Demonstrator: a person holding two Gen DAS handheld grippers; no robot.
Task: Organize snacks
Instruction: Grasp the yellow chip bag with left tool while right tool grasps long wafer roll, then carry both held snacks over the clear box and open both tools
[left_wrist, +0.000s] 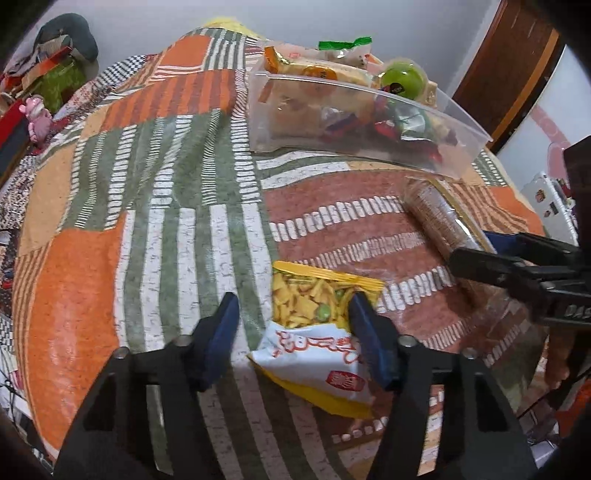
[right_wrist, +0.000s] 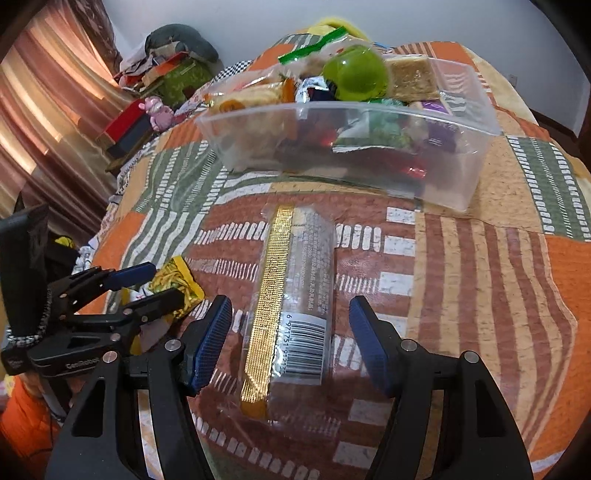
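A yellow and white snack packet (left_wrist: 317, 332) lies on the patchwork cloth, between the open fingers of my left gripper (left_wrist: 291, 314); it also shows in the right wrist view (right_wrist: 177, 291). A clear roll of brown biscuits with a gold strip (right_wrist: 291, 306) lies lengthwise between the open fingers of my right gripper (right_wrist: 290, 314), not gripped; it also shows in the left wrist view (left_wrist: 436, 218). A clear plastic bin (right_wrist: 458, 177) holding several wrapped snacks and a green ball stands behind them; it shows in the left wrist view too (left_wrist: 369, 129).
The patchwork cloth (left_wrist: 147, 184) covers the whole surface. Past its far left edge lie a pink toy (left_wrist: 37, 114), boxes and a pile of clothes (right_wrist: 173, 55). A wooden door (left_wrist: 509, 55) stands at the far right.
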